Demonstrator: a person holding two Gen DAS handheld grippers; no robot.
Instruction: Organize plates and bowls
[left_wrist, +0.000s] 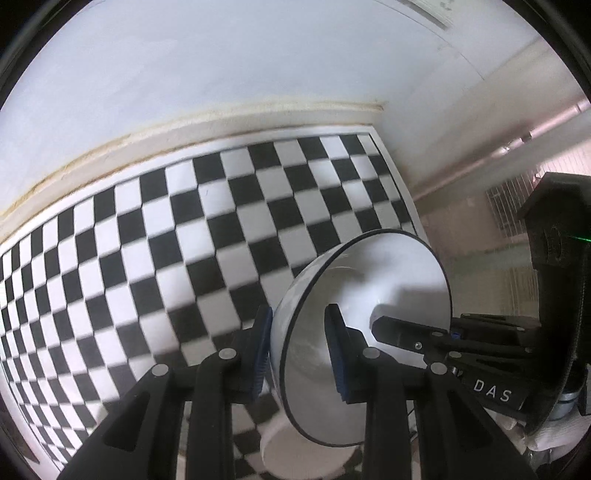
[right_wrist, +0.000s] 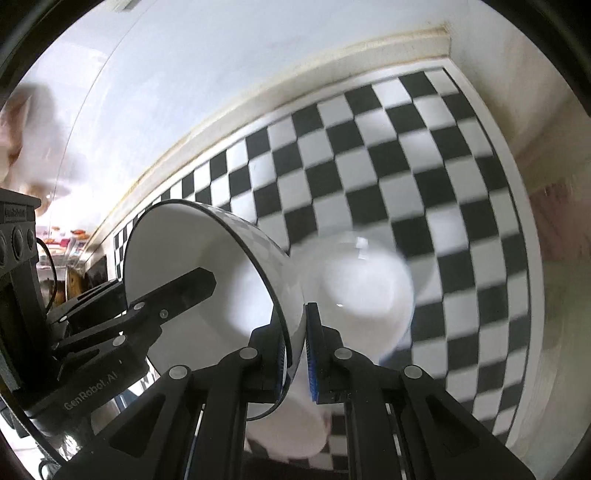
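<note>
Nearest, the left gripper (left_wrist: 297, 349) is clamped on one side of the rim of a white bowl with a dark edge (left_wrist: 391, 280), one pad inside, one outside. The right gripper (right_wrist: 295, 345) pinches the opposite rim of the same bowl, held tilted above the checkered mat (left_wrist: 147, 236). Below lie two more white bowls (right_wrist: 364, 284), blurred. Beyond the mat are a cream ledge (left_wrist: 221, 118) and a pale wall (left_wrist: 221, 48).

Both wrist views steeply downward, close (fisheye), sharing bowl (left_wrist: 369, 295) (right_wrist: 207, 258), checkered surface (left_wrist: 147, 258) (right_wrist: 406, 166)
</note>
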